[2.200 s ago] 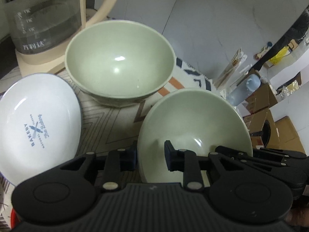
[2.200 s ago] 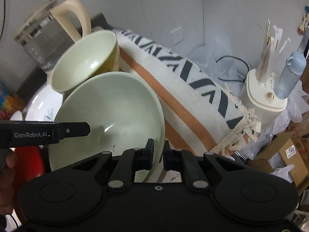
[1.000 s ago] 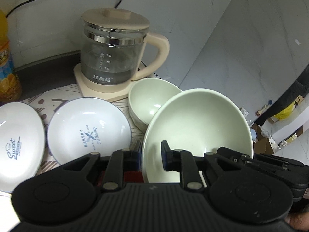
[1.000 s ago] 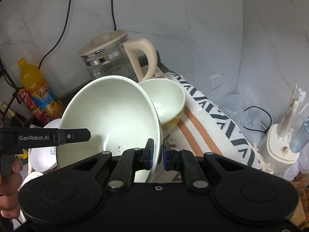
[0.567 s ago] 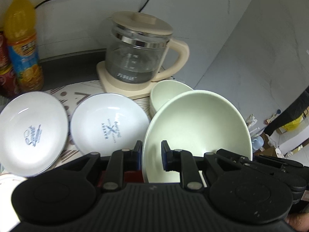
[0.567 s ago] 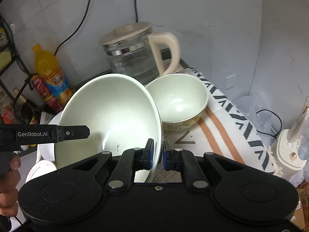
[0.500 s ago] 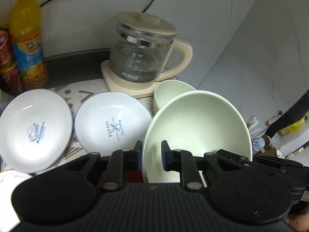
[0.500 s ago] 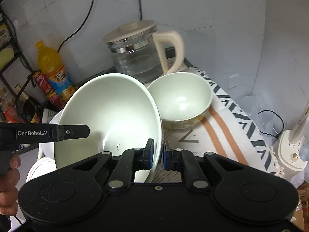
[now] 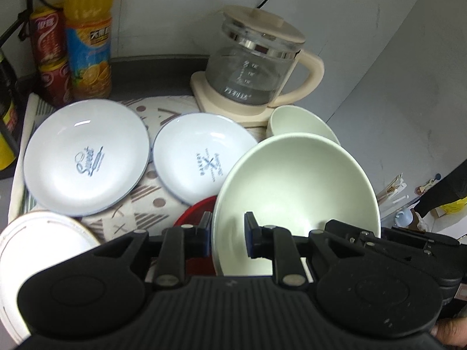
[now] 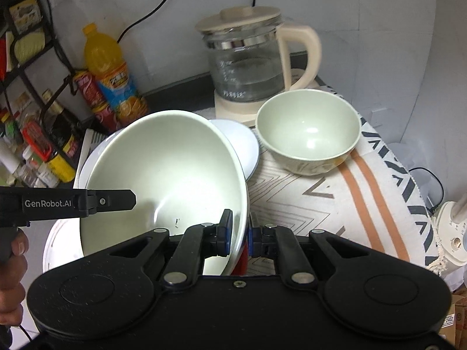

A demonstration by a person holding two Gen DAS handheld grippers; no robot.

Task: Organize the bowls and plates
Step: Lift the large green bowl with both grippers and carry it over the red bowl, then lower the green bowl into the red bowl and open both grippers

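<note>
A large pale green bowl [image 9: 297, 186] [image 10: 163, 169] hangs tilted above the table, held by its rim from two sides. My left gripper [image 9: 227, 233] is shut on the near left rim. My right gripper [image 10: 239, 233] is shut on the near right rim. Under the bowl lies a red plate [image 9: 195, 213]. Two white plates rest on the cloth: one marked Sweet [image 9: 84, 157] and one marked Bakery [image 9: 204, 154]. A smaller green bowl [image 9: 300, 122] [image 10: 309, 131] stands in front of the kettle.
A glass kettle [image 9: 256, 67] [image 10: 248, 58] stands at the back against the wall. An orange juice bottle [image 9: 87, 35] and red cans [image 9: 49, 55] are at the back left. Another white plate [image 9: 38, 245] lies near left. The patterned cloth [image 10: 350, 198] reaches the table's right edge.
Both grippers have carried the large bowl leftward, away from the smaller bowl. The two white plates, the bottle and the cans have come into view; both grips are unchanged.
</note>
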